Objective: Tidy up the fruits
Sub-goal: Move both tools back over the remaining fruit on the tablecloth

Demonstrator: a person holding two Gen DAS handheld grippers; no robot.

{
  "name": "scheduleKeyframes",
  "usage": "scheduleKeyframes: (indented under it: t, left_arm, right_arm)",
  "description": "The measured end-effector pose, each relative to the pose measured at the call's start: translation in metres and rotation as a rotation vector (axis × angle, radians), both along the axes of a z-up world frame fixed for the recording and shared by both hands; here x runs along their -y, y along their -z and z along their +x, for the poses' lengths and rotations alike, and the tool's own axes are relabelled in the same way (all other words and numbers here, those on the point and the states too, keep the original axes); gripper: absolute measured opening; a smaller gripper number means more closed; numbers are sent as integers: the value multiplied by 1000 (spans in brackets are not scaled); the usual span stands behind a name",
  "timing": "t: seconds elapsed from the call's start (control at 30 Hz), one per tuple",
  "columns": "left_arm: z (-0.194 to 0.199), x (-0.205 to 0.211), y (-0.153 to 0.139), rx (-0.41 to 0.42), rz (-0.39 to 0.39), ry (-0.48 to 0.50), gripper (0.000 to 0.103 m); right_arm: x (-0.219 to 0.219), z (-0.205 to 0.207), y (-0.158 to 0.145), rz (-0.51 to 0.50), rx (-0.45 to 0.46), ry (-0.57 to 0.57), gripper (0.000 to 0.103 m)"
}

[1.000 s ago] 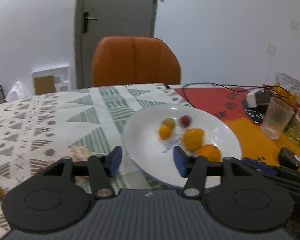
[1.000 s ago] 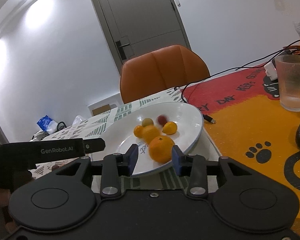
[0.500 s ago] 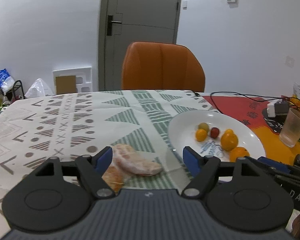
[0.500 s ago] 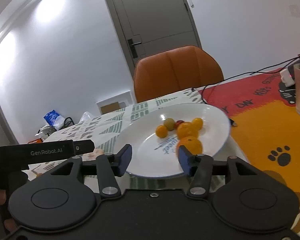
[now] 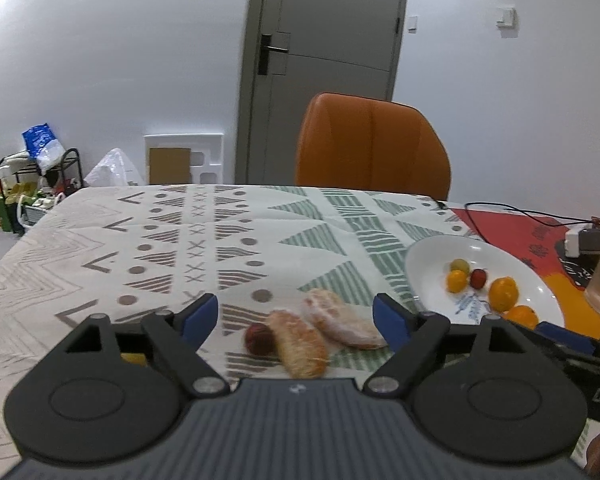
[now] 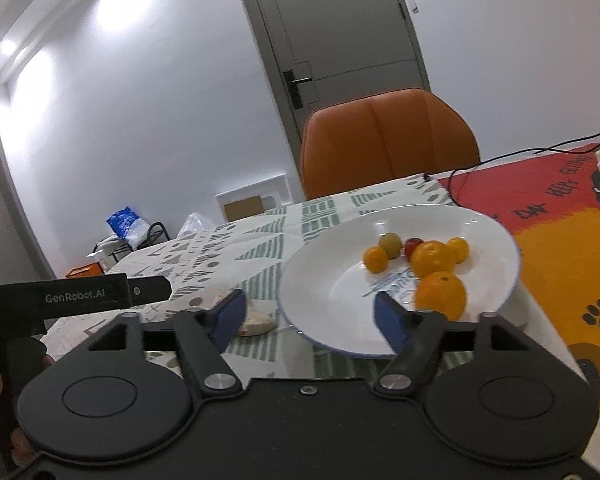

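Orange fruit (image 6: 441, 295) now lies on the white plate (image 6: 320, 292), free of the right hand-held gripper (image 6: 310, 316); a second ago that same fruit sat pinched between its blue pads. Jaws of the right hand-held gripper are opening, nothing between them, and the unit sits back from the plate's near rim. Plate load as seen from the right wrist: two larger oranges at 5 o'clock of centre, three small yellow or green fruits and one small red one (image 6: 411, 245) clustered toward 12 o'clock. The left hand-held gripper (image 5: 296, 318) has swung away from the plate, which earlier filled its view and now sits at its 3 o'clock. Its jaws are also opening and empty. Ahead of them on the patterned surface (image 5: 180, 240) lie two peeled citrus segments (image 5: 320, 332) side by side, touching, with a small red fruit (image 5: 259, 339) just at their 9 o'clock. Reading: one deposit done; loose pieces on the cloth look like the next pick, probably for the left side. Segments look soft, so a gentle pinch seems wise.
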State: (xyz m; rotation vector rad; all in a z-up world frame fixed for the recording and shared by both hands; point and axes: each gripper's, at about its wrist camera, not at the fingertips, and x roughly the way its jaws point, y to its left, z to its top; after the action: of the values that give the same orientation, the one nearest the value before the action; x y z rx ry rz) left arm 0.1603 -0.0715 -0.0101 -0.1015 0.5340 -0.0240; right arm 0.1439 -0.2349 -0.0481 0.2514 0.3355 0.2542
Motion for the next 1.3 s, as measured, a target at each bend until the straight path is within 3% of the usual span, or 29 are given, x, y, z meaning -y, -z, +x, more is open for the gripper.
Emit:
scheduleKeyframes:
  t: [0.23, 0.63, 1.17, 1.3]
  left_arm:
    - [-5, -27, 1, -3, -2, -62, 84]
    - [-14, -62, 6, -4, -20, -127, 84]
    - [-15, -89, 29, -37, -73, -150, 81]
    - [-12, -91, 35, -50, -86, -144, 71]
  right_arm:
    - [-17, 3, -2, -9, 9, -46, 85]
    - [-53, 9, 0, -49, -5, -138, 84]
    - [-86, 19, 4, -114, -48, -201, 64]
    - [-93, 24, 7, -135, -67, -210, 61]
